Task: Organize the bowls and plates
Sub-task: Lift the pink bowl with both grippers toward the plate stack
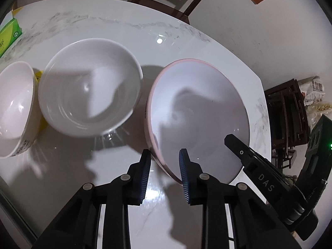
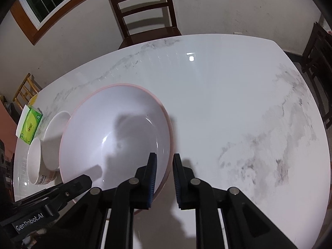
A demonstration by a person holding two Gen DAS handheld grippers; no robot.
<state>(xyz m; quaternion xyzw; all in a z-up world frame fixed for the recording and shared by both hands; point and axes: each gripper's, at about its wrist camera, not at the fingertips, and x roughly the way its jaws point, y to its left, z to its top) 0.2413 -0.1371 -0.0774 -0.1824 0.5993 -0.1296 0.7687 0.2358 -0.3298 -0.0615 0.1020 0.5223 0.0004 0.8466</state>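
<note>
At the left edge of the marble table (image 1: 116, 27) lies a green box (image 1: 9, 34), and just in front of it stand 2 white bowls: a small bowl (image 1: 14, 108) with dark print on its outer wall, and beside it, touching or nearly so, a wider white bowl (image 1: 89, 87). Right of these, toward the near right corner of the table, sits a large pink-rimmed bowl (image 1: 197, 114), apart from the white bowl. The left gripper (image 1: 165, 161) straddles the near-left rim of this bowl, 1 blue pad outside and 1 inside, its jaws narrowed onto the wall. The right gripper (image 2: 165, 166) does the same on the bowl's (image 2: 116, 137) near-right rim, its jaws drawn almost fully together with the rim pinched between the pads. The rest of the table to the right lies bare and veined. A dark wooden chair (image 2: 145, 8) stands at the far edge.
</note>
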